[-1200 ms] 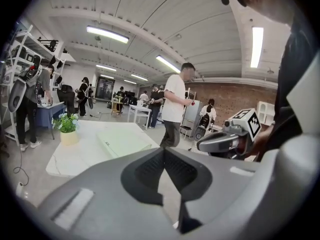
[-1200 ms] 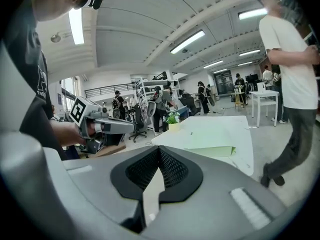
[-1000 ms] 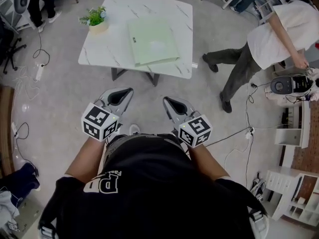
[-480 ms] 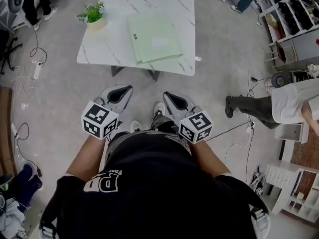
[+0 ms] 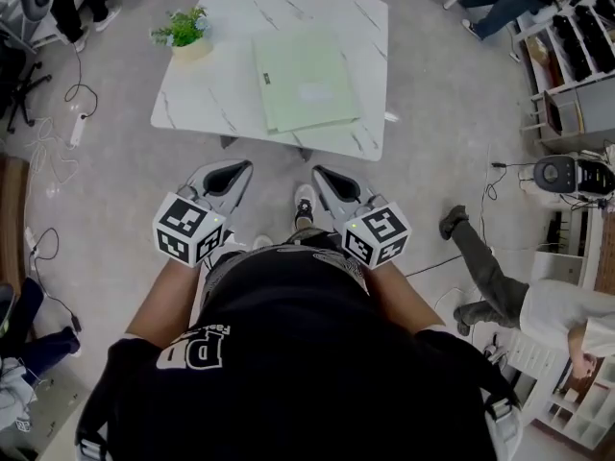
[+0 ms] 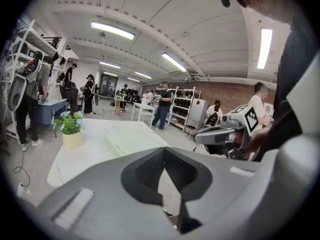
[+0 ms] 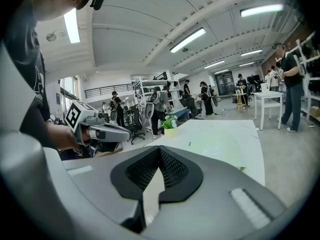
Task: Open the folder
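The green folder (image 5: 306,80) lies shut on the white surface (image 5: 207,104), well apart from both grippers. The left gripper (image 5: 233,168) and the right gripper (image 5: 323,174) have their jaws closed tight and hold nothing. Closed jaws might only push the folder along, or bump the little plant (image 5: 183,33).

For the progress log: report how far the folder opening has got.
Done: nothing yet; the green folder lies closed and flat on the white table, beside the potted plant. In hand: the left gripper and right gripper, both shut and empty, are held short of the table's near edge. To do: reach the folder, catch its cover and swing it open.
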Available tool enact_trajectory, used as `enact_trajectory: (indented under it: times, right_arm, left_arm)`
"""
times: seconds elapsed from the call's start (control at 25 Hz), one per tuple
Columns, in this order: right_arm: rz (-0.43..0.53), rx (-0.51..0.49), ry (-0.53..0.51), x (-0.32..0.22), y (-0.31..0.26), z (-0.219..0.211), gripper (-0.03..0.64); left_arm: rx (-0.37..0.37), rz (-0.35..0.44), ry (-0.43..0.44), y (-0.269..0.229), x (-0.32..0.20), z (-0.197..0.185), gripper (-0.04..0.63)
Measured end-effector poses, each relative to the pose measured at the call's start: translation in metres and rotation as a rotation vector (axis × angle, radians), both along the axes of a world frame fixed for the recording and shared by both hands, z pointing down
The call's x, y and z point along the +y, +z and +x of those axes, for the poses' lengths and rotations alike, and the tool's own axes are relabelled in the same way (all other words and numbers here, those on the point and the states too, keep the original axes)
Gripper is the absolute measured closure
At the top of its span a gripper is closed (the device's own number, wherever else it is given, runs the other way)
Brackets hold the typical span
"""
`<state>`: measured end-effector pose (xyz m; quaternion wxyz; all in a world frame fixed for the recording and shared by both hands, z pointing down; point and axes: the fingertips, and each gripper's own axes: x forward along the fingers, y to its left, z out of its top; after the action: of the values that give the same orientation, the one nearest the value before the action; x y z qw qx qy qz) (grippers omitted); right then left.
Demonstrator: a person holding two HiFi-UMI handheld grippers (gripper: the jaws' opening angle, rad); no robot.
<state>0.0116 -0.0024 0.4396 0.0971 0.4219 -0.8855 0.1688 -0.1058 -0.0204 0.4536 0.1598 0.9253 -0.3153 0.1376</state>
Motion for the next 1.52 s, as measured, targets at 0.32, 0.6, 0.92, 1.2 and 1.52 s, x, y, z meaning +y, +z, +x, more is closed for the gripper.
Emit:
enact_trajectory:
  times: [0.32, 0.6, 0.92, 1.2, 1.52]
  right_arm:
    - [0.006, 0.003, -0.048, -0.057, -0.004, 0.019, 0.617]
    - [0.003, -0.01, -0.105, -0.111, -0.004, 0.039, 0.617]
    - [-0.024, -0.025, -0.209, -0.156, 0.008, 0.052, 0.617]
    - [-0.061, -0.005, -0.263, -0.178, 0.024, 0.06, 0.617]
    - [-0.077, 0.011, -0.219, -0.187, 0.027, 0.046, 0.617]
  left_arm:
    - [-0.026, -0.002, -0.042, -0.001, -0.051, 0.015, 0.54]
    - [-0.056, -0.007, -0.093, 0.001, -0.096, 0.034, 0.54]
    - [-0.017, -0.06, -0.213, 0.009, -0.138, 0.045, 0.54]
    - [-0.038, -0.07, -0.276, 0.021, -0.16, 0.047, 0.54]
    - [-0.098, -0.105, -0.202, 0.041, -0.164, 0.034, 0.54]
